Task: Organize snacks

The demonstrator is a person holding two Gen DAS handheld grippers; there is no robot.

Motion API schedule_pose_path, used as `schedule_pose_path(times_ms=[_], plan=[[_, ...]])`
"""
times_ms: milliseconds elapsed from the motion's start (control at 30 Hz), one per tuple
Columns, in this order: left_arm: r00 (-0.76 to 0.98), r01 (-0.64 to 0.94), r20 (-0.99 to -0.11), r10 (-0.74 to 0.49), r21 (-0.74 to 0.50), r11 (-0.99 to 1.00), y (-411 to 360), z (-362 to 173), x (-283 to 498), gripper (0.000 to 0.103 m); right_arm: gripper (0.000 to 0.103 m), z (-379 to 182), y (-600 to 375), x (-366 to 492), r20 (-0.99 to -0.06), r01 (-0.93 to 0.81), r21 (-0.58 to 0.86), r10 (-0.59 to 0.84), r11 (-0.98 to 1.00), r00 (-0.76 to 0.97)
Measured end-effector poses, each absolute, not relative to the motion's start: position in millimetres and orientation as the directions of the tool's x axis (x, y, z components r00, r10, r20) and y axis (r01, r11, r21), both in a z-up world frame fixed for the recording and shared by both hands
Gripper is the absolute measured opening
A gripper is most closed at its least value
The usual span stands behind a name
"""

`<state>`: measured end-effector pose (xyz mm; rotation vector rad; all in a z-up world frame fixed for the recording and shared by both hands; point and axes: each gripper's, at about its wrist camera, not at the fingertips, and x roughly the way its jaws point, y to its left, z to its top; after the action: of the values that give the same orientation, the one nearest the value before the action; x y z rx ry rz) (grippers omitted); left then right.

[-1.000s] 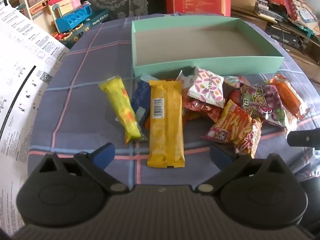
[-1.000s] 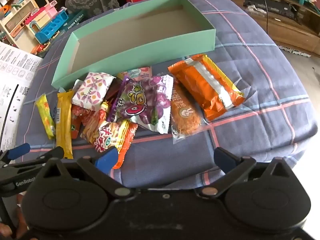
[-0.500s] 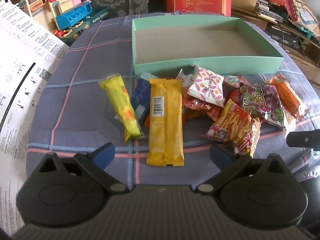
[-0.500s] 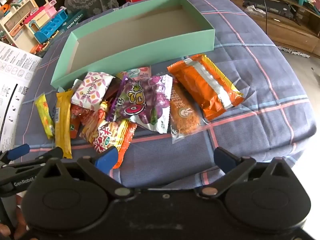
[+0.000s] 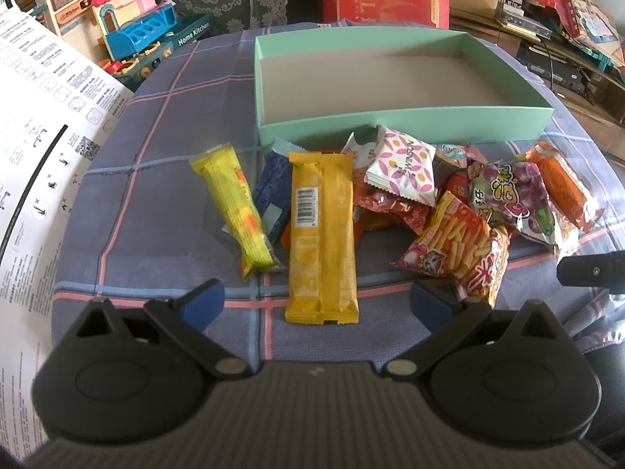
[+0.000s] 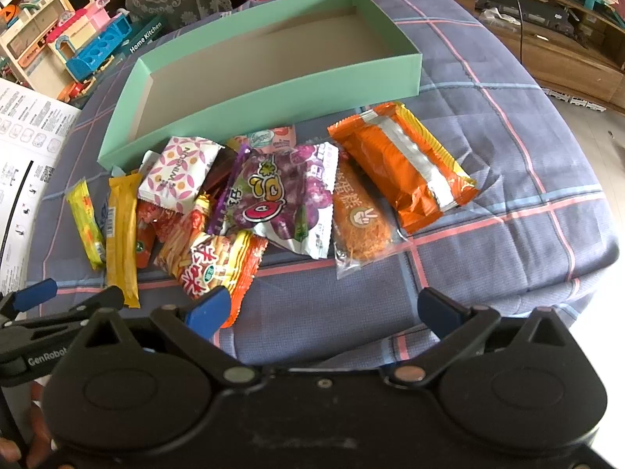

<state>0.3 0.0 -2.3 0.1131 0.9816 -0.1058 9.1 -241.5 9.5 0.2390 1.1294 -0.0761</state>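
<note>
Stage: start; box [image 5: 394,78] empty, snacks heaped before it. Left gripper [image 5: 316,301] and right gripper [image 6: 316,308]: fingers spread, holding nothing. Next, likely: close on yellow bar [image 5: 322,234].

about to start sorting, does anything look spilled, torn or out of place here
Nothing looks torn or spilled. The snacks lie in a loose overlapping heap on the cloth in front of the green box, which holds nothing yet. Both claws, left and right, are open.

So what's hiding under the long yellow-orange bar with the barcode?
A dark blue packet pokes out from under the long yellow-orange bar's left edge, and something orange peeks out lower down. How far either reaches beneath is covered.
</note>
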Motion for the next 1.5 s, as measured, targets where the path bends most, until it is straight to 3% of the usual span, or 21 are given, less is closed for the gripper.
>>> schedule_pose_path(times_ms=[1000,1167,1333,1500], plan=[[0.536,0.156,-0.842,-0.051,0.040,0.987,0.6,-7.9,2.9,0.103,0.103,7.8,-234.3,14.5,-0.898,0.142,0.162,0.086,0.977,0.432],[0.532,0.096,-0.846,-0.038,0.015,0.995,22.5,-10.9,14.7,0.103,0.103,16.4,-223.0,18.9,-0.865,0.074,0.148,0.093,0.986,0.494],[0.548,-0.009,-0.836,-0.030,-0.042,0.999,61.6,-8.2,37.3,0.103,0.103,30.4,-205.8,25.3,-0.791,-0.060,0.206,0.203,0.977,0.577],[0.561,-0.055,-0.825,-0.070,-0.122,0.991,82.0,-8.6,66.6,0.099,0.103,31.1,-174.7,48.5,-0.833,-0.139,0.211,0.253,0.968,0.493]])
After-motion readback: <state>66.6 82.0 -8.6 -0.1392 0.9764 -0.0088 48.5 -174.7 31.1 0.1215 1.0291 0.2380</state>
